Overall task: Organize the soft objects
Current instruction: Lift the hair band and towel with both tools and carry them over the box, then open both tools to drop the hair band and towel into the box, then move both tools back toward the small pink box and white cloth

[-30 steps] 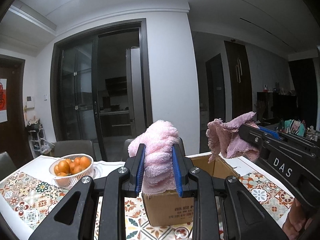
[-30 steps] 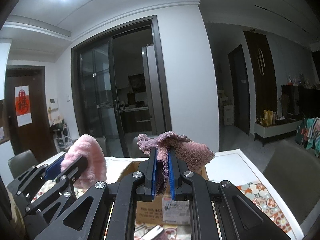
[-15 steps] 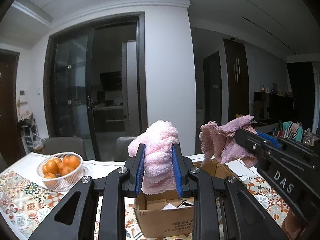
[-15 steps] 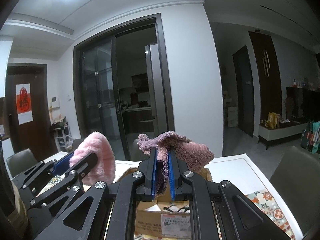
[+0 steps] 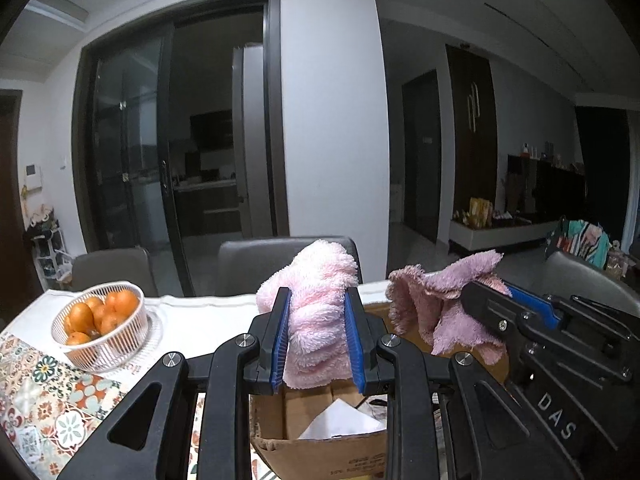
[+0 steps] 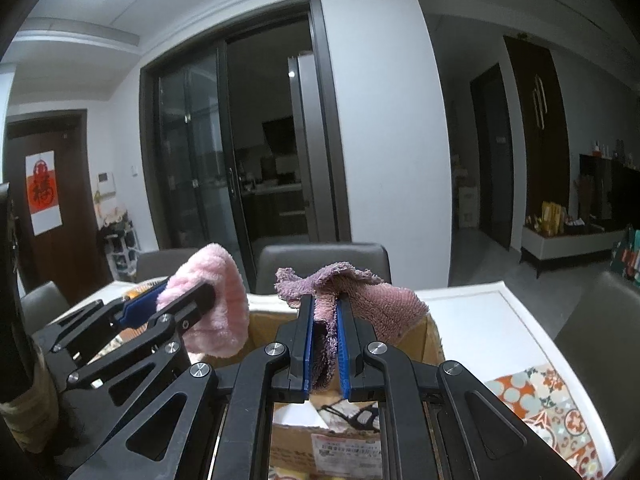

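My left gripper (image 5: 316, 336) is shut on a fluffy light pink cloth (image 5: 316, 304) and holds it over the open cardboard box (image 5: 320, 448). My right gripper (image 6: 325, 344) is shut on a mauve terry cloth (image 6: 360, 296), also above the box (image 6: 432, 340). In the left wrist view the right gripper (image 5: 492, 308) with the mauve cloth (image 5: 440, 308) is just to the right. In the right wrist view the left gripper (image 6: 168, 304) with the pink cloth (image 6: 216, 304) is to the left. The box holds white paper (image 5: 340, 424) and a dark item (image 6: 356, 412).
A white basket of oranges (image 5: 100, 324) stands on the table at the left. The table has a patterned tile cloth (image 5: 44, 400) and a white runner (image 6: 488, 320). Grey chairs (image 5: 248, 264) stand behind the table, and one at the right (image 6: 600, 340).
Both grippers have tilted down and come closer over the box, so its open inside now shows under the cloths. Both cloths stay gripped.
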Tool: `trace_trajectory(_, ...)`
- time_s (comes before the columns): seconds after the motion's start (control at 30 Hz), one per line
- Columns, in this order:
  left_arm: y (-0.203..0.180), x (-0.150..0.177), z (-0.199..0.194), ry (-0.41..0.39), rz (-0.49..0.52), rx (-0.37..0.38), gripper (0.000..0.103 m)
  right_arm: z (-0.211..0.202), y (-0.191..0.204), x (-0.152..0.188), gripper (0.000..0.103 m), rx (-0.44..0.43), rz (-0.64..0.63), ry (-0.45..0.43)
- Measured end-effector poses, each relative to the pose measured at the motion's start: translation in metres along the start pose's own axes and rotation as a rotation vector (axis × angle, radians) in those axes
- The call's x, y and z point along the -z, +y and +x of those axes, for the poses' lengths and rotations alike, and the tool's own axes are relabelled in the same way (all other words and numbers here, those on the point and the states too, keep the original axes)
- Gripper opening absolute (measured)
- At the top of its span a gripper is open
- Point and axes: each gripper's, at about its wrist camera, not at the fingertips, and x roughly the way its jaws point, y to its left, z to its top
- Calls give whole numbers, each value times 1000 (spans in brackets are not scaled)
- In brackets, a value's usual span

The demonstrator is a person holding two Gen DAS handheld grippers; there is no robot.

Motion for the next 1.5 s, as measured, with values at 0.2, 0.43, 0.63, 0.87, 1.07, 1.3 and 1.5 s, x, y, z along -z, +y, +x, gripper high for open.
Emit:
trace_trajectory(0.2, -1, 9, 26, 96, -11, 34, 26, 19, -8, 11, 12, 6, 10, 80)
trace_trajectory(0.43, -16, 18, 43, 167, 22, 55, 27, 40, -20, 23, 12, 3, 37, 179)
trace_trajectory(0.63, -20, 25, 59, 234, 23, 81, 28, 48, -25, 28, 12, 15, 28, 229)
trace_trajectory(0.87, -24, 28, 64, 269, 29, 94, 35, 54, -33, 33, 13, 22, 25, 261)
trace_trajectory(1.07, -20, 25, 62, 267, 33, 92, 47, 54, -36, 29, 24, 29, 33, 266)
trace_trajectory(1.3, -20, 21, 44, 236, 45, 101, 57, 37, -43, 26, 35, 61, 52, 239)
trace_trajectory(1.5, -18, 16, 14, 200, 54, 88, 60, 15, -42, 21, 41, 90, 41, 207)
